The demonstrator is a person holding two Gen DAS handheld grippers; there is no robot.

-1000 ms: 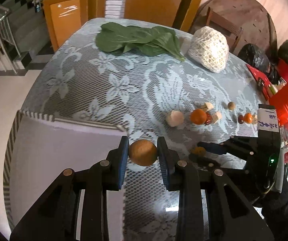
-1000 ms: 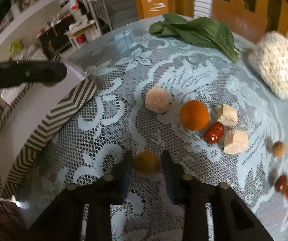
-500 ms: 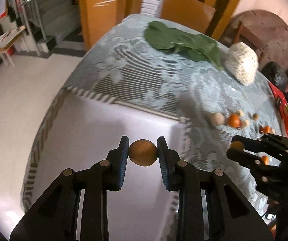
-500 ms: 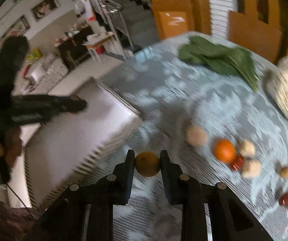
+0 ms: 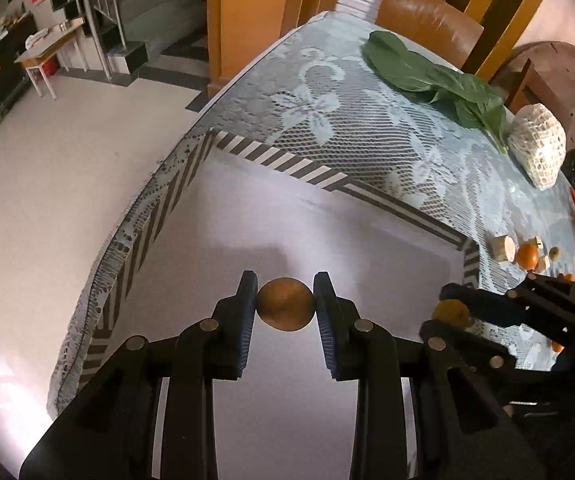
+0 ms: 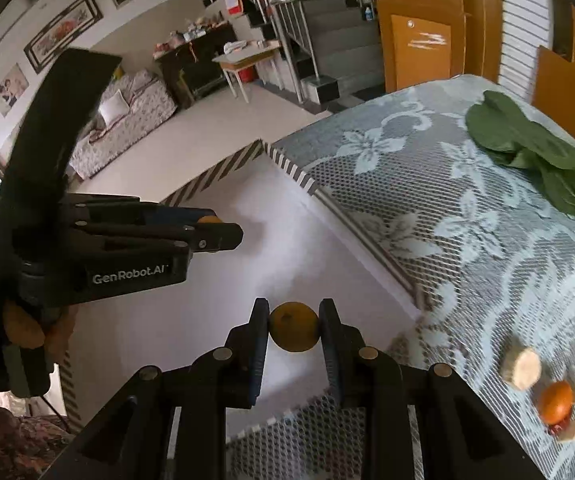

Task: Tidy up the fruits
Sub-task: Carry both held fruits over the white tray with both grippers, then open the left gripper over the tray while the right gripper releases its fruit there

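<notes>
My left gripper [image 5: 285, 306] is shut on a round brown fruit [image 5: 285, 305] and holds it above the white inside of a box [image 5: 247, 216] with a striped rim. My right gripper [image 6: 293, 326] is shut on a round yellow-orange fruit [image 6: 294, 326] above the box's near right corner [image 6: 287, 216]. In the left wrist view the right gripper [image 5: 453, 316] shows at the right with its fruit [image 5: 451, 314]. In the right wrist view the left gripper [image 6: 215, 232] shows at the left over the box.
On the lace tablecloth [image 5: 367, 120] lie an orange [image 5: 527, 255], pale fruit chunks [image 5: 502, 246] and small fruits at the right, green leaves [image 5: 435, 76] and a white netted lump [image 5: 539, 148] farther back. The table edge and floor [image 5: 67, 160] are to the left.
Both grippers have moved left with their fruits, from over the tablecloth to over the box. The right gripper lifted its fruit off the cloth.
</notes>
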